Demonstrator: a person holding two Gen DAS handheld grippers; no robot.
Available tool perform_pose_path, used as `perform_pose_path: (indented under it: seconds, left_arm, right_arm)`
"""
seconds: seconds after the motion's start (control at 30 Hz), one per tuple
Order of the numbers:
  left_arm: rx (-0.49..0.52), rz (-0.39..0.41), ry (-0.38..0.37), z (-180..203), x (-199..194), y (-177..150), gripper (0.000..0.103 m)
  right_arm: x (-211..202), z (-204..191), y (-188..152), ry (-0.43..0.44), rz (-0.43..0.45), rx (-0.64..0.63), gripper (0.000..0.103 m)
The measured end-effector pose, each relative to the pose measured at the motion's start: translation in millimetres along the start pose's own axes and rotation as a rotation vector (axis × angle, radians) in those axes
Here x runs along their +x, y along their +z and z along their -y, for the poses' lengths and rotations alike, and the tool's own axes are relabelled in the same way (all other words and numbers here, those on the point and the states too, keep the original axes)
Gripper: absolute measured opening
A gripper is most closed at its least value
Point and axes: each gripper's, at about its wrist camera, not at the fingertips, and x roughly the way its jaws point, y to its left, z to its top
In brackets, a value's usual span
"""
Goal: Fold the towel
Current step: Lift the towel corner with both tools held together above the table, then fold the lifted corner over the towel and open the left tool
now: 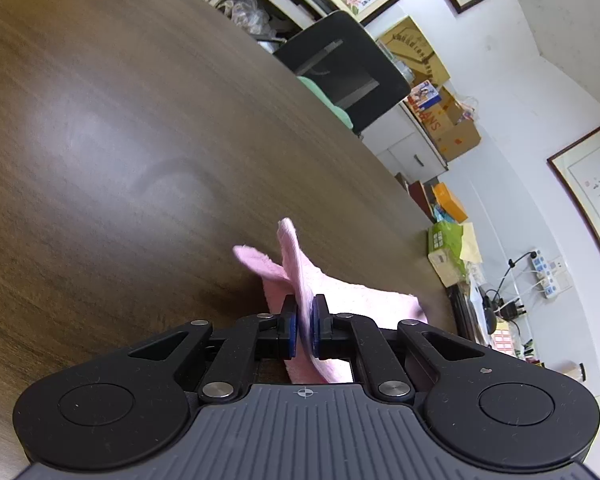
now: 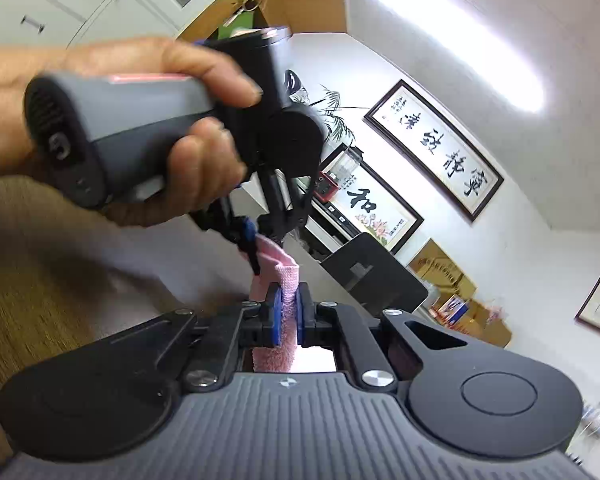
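A pink towel point(image 1: 300, 276) lies bunched near the right edge of the brown wooden table point(image 1: 120, 140). My left gripper point(image 1: 304, 312) is shut on a raised fold of it, with two pink corners sticking up past the blue pads. In the right wrist view, my right gripper point(image 2: 287, 304) is shut on another edge of the pink towel point(image 2: 288, 276), which stands up between its pads. Just ahead of it, a hand point(image 2: 188, 168) holds the left gripper point(image 2: 252, 248), whose fingers pinch the same towel from above.
A black chair point(image 1: 340, 68) stands at the table's far edge, with a green cushion point(image 1: 328, 96) on it. Cardboard boxes point(image 1: 448, 124) and clutter line the wall to the right. Framed calligraphy point(image 2: 436, 148) hangs on the walls. White cabinets point(image 2: 60, 0) stand behind the hand.
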Motion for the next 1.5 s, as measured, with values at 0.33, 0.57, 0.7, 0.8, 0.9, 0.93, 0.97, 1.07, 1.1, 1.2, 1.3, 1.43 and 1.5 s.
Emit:
perform_pose_path:
  seconds: [0.33, 0.57, 0.7, 0.8, 0.9, 0.93, 0.97, 1.07, 1.1, 1.2, 1.3, 1.43, 1.5]
  left_arm:
    - [0.050, 0.019, 0.030, 9.3, -0.3, -10.9, 0.005]
    - [-0.027, 0.092, -0.002, 2.4, -24.8, -17.9, 0.004]
    - [-0.069, 0.160, -0.024, 4.7, -49.2, -20.9, 0.004]
    - [-0.035, 0.198, -0.032, 26.1, -62.2, -15.0, 0.004]
    - [0.024, 0.210, -0.033, 55.0, -60.6, -7.6, 0.004]
    - [0.049, 0.205, -0.026, 68.8, -53.5, -4.7, 0.004]
    - [0.075, 0.200, -0.018, 82.6, -46.3, -1.9, 0.004]
    - [0.141, 0.176, 0.020, 118.7, -13.1, 4.4, 0.005]
    - [0.159, 0.165, 0.035, 129.4, -0.3, 6.5, 0.005]
    - [0.192, 0.116, 0.074, 149.5, 38.5, 11.3, 0.005]
    - [0.230, 0.053, 0.125, 168.2, 83.0, 7.8, 0.005]
    - [0.312, -0.008, 0.163, 186.2, 122.2, -6.9, 0.005]
    - [0.351, -0.031, 0.162, 191.6, 133.0, -17.0, 0.006]
  right_arm:
    - [-38.7, 70.4, -7.2, 0.218, -0.017, 0.211, 0.006]
    - [-21.7, 92.9, -8.4, 0.269, 0.024, 0.298, 0.006]
    - [-15.4, 117.7, -13.6, 0.320, 0.075, 0.416, 0.006]
    - [-11.9, 144.8, -17.4, 0.352, 0.103, 0.510, 0.006]
    - [-6.6, 181.0, -28.8, 0.402, 0.086, 0.642, 0.006]
    - [-3.1, 194.6, -34.2, 0.410, 0.079, 0.684, 0.006]
    - [1.1, 208.4, -40.5, 0.414, 0.071, 0.726, 0.006]
    - [19.1, 241.5, -60.9, 0.423, 0.026, 0.811, 0.006]
    - [27.6, 256.1, -72.0, 0.417, 0.002, 0.847, 0.006]
    - [52.1, 285.1, -103.8, 0.401, -0.077, 0.916, 0.006]
    - [64.6, 301.2, -135.3, 0.382, -0.137, 0.958, 0.006]
    - [71.8, 309.1, -173.5, 0.372, -0.199, 1.021, 0.006]
    - [75.5, 309.6, -187.9, 0.372, -0.234, 1.056, 0.006]
